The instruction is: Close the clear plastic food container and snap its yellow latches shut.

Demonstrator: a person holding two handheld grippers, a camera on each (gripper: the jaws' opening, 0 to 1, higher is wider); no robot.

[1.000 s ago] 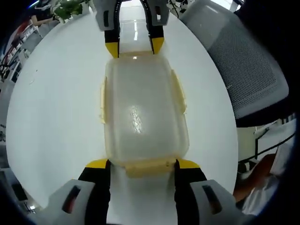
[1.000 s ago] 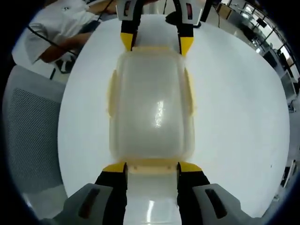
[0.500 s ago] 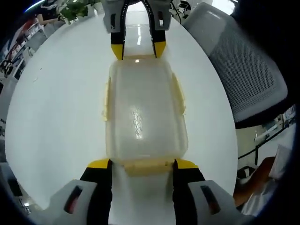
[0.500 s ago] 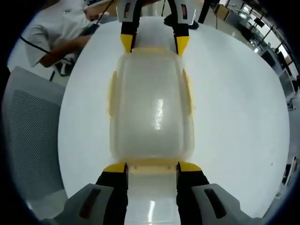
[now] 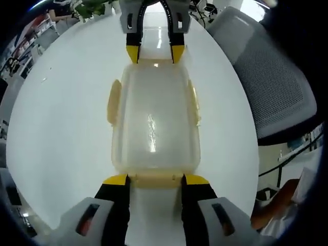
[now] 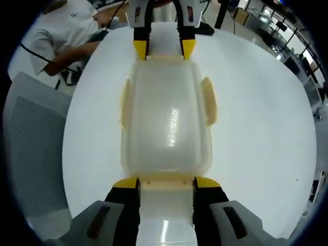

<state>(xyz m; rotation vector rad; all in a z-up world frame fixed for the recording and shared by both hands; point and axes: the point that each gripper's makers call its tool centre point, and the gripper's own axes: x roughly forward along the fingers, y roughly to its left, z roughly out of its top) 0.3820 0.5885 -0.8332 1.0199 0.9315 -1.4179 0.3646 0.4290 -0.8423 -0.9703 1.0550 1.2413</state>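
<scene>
Container (image 5: 154,123) lid seated at frame centre on the table (image 5: 56,128); both grippers (image 5: 155,179) (image 6: 166,182), jaws spread, straddle end latches (image 5: 155,180). Side latch (image 5: 113,101) appears unsnapped.

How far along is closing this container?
The lid is on the container. In hand: each hand-held gripper, left and right, straddles an end latch, jaws open. Left: one side latch sticks out flatter than the other; I can't tell whether any latch has snapped.
</scene>
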